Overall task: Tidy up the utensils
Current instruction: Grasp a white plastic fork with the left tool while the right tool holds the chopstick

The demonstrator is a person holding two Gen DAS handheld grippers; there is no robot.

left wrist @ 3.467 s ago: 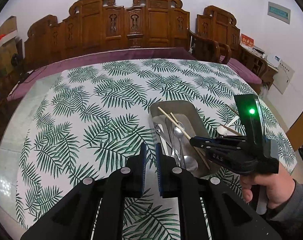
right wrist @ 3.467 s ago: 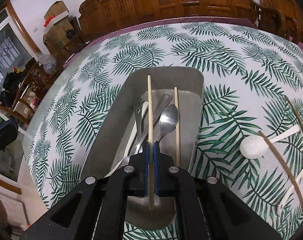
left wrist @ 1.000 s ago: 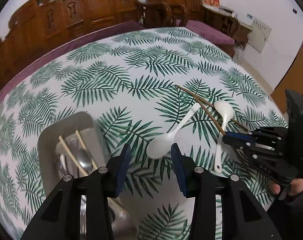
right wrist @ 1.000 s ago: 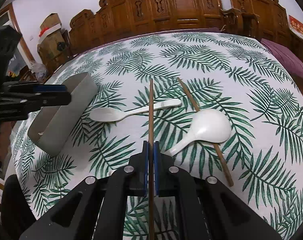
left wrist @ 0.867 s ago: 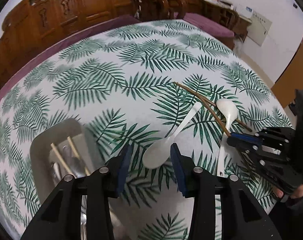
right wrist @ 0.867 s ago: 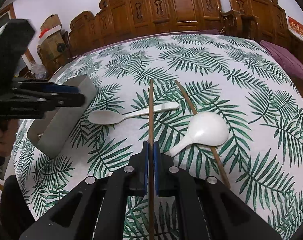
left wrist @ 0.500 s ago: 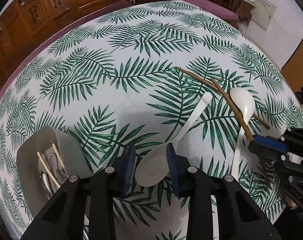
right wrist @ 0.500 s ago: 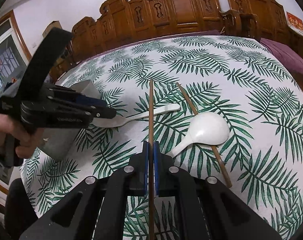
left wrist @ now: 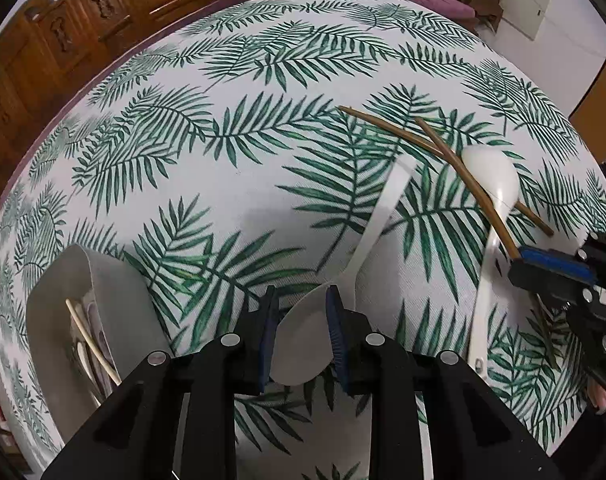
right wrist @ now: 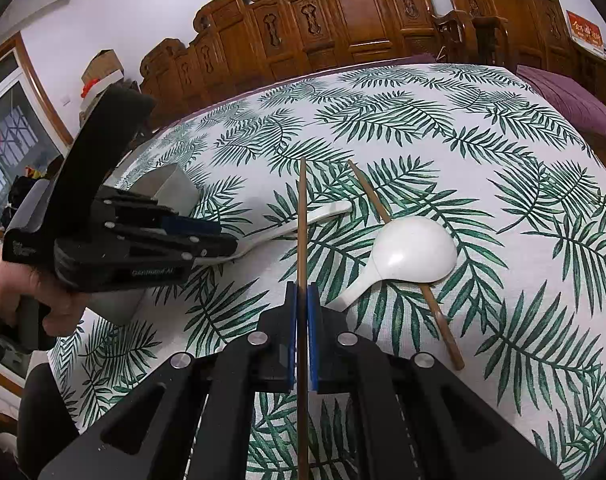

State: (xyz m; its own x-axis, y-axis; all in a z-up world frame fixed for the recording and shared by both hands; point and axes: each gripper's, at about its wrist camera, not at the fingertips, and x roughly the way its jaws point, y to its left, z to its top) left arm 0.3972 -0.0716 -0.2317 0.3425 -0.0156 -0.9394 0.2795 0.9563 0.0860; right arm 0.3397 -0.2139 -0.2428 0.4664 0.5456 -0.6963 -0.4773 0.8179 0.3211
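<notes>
My left gripper (left wrist: 301, 300) is open, its blue pads on either side of the bowl of a long white spoon (left wrist: 377, 220) lying on the leaf-print cloth; it also shows in the right wrist view (right wrist: 223, 240). My right gripper (right wrist: 302, 292) is shut on a brown chopstick (right wrist: 302, 216) that points forward; it shows at the right of the left wrist view (left wrist: 539, 260). A second brown chopstick (right wrist: 399, 256) lies under a white ladle spoon (right wrist: 413, 254). The grey metal tray (left wrist: 115, 304) holds pale chopsticks and metal cutlery.
The round table (left wrist: 263, 160) carries a white cloth with green leaves over a purple cloth. Carved wooden chairs (right wrist: 343, 20) stand along the far side. A hand (right wrist: 35, 296) holds the left gripper. Cabinets and boxes stand at the room's edge.
My left gripper has moved down and forward to the long white spoon and its pads have narrowed around the spoon's bowl. My right gripper has kept its hold on the brown chopstick.
</notes>
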